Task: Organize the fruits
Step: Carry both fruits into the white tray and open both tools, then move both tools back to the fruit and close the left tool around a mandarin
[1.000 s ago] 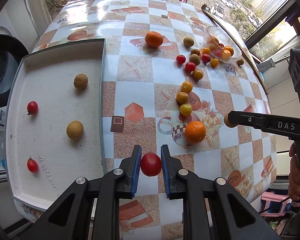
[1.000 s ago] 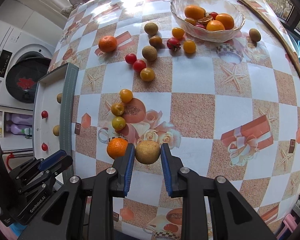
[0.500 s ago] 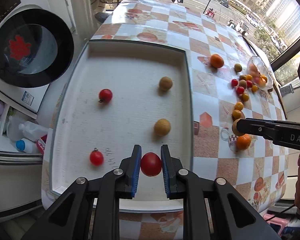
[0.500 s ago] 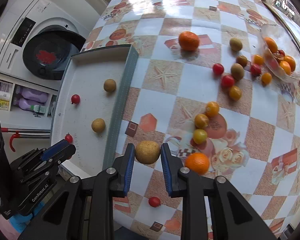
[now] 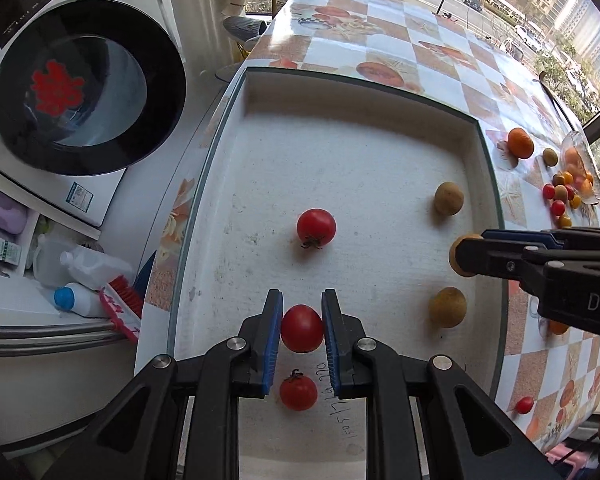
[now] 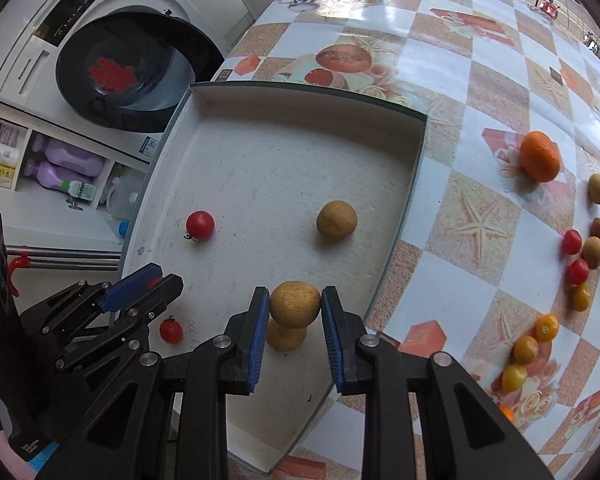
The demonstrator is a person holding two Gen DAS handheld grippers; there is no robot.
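Observation:
My left gripper (image 5: 302,328) is shut on a red cherry tomato (image 5: 302,329), held above the white tray (image 5: 380,128) between two other red tomatoes (image 5: 316,227) (image 5: 298,393). My right gripper (image 6: 295,306) is shut on a tan round fruit (image 6: 295,305), held over the tray (image 6: 300,104) above another tan fruit (image 6: 286,339); a second tan fruit (image 6: 336,219) lies farther in. The right gripper also shows in the left wrist view (image 5: 466,256), over the tray's right side, and the left gripper in the right wrist view (image 6: 156,280).
Loose oranges (image 6: 539,156), tomatoes and yellow and tan fruits (image 6: 580,272) lie on the checkered tablecloth to the right. A glass bowl (image 5: 580,172) of fruit stands far right. A washing machine (image 5: 76,80) and bottles (image 5: 80,296) are left of the table.
Both grippers have moved farther left over the tray with their fruit still held. The right gripper now hangs over the tray's right side instead of the tablecloth.

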